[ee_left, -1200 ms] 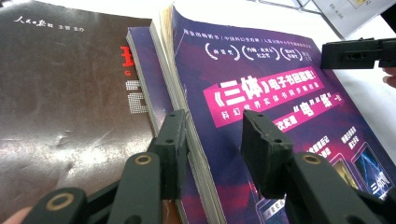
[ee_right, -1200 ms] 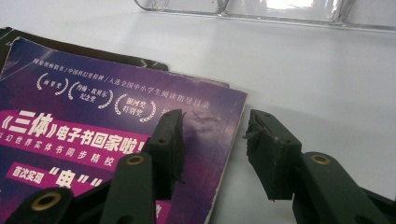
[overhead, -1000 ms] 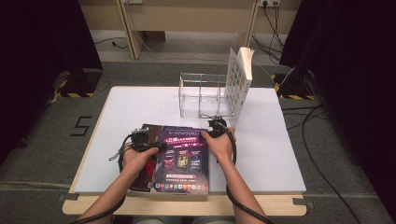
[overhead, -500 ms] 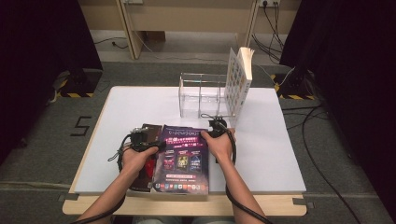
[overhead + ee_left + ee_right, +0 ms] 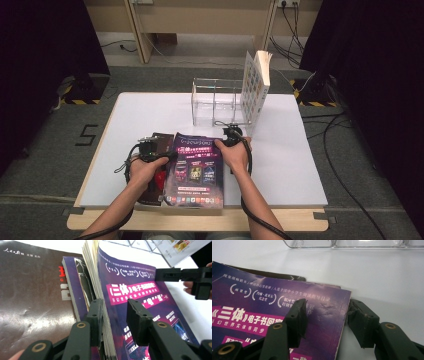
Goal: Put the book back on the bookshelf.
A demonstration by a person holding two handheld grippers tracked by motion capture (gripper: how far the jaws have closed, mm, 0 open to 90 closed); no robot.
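A purple paperback [image 5: 197, 170] lies near the table's front edge, partly on top of a dark brown book [image 5: 161, 141]. My left gripper [image 5: 169, 154] is at the paperback's left edge. In the left gripper view its open jaws [image 5: 113, 317] straddle the raised page edge of the paperback [image 5: 140, 290], with the dark brown book [image 5: 32, 290] underneath. My right gripper [image 5: 221, 142] sits at the paperback's far right corner. In the right gripper view its jaws [image 5: 325, 320] stand apart, one over the paperback's cover [image 5: 262, 315], the other against the side edge.
A clear acrylic rack [image 5: 215, 100] stands at the back middle of the white table [image 5: 145, 110]. An upright book [image 5: 255, 87] leans at the rack's right end. The rack's base [image 5: 352, 243] lies just beyond the paperback. Cables trail off the table's right side.
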